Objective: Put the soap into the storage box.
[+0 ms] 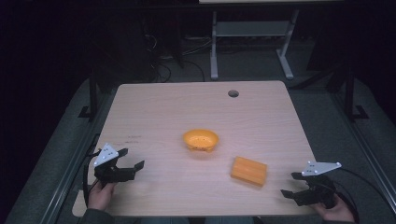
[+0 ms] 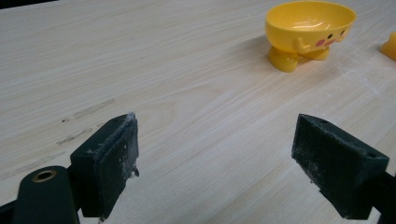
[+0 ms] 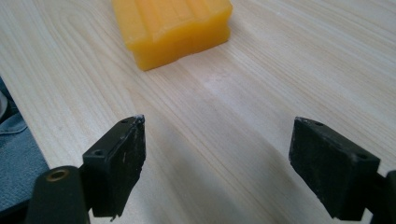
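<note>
Nearest, the left tongs (image 2: 215, 154) gape wide over bare worktop (image 2: 163, 84), gripping nothing. Ahead and to their right stands the yellow bowl (image 2: 308, 28); close up it shows a little painted face with pink cheeks, which from above is just an orange dish. The right tongs (image 3: 217, 158), equally wide and empty, face the orange block (image 3: 173, 28) just ahead. Both hands rest low at the near edge. No writing is readable.

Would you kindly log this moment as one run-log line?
left gripper: open, empty | right gripper: open, empty | yellow footed bowl: mid-table, untouched | orange block: flat on table, ahead of right gripper
</note>
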The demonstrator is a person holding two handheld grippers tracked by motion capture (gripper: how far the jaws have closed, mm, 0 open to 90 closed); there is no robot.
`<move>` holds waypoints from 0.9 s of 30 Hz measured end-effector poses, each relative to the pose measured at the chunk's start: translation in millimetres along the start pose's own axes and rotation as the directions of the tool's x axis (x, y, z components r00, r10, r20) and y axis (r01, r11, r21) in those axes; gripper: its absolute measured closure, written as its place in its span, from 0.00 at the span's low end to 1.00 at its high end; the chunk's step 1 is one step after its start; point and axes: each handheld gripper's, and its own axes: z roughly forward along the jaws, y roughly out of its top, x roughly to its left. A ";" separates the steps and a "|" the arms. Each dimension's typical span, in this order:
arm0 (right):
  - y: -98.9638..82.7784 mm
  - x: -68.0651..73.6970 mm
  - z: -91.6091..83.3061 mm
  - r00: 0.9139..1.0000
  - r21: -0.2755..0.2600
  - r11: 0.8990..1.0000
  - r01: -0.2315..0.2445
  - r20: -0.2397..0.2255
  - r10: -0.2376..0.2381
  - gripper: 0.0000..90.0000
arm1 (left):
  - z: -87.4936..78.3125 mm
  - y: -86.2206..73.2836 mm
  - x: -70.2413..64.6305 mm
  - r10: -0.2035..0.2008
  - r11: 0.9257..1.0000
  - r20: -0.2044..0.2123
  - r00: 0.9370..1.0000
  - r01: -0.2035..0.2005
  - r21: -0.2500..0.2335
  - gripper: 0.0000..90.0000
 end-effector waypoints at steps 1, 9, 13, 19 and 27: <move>0.6 0.3 -0.2 1.000 0.000 1.000 -0.003 -0.001 0.003 0.20 | -0.2 0.2 0.1 0.000 1.000 0.000 1.000 0.000 -0.001 0.16; 10.6 3.3 1.3 1.000 0.011 1.000 0.017 -0.010 -0.016 0.18 | -2.4 0.1 0.0 0.002 1.000 0.000 1.000 -0.002 -0.012 0.16; 19.3 3.4 3.3 1.000 0.038 0.999 0.027 -0.013 -0.026 0.17 | -2.9 0.1 1.2 -0.003 1.000 -0.007 1.000 0.003 -0.012 0.16; 30.0 5.6 6.2 0.998 0.065 0.996 0.056 -0.012 -0.056 0.17 | -4.6 -0.4 2.2 -0.006 1.000 -0.010 1.000 0.006 -0.018 0.16; 38.0 7.3 8.9 0.997 0.078 0.994 0.076 -0.026 -0.074 0.17 | -5.0 -0.5 2.8 -0.010 1.000 -0.011 1.000 0.010 -0.020 0.16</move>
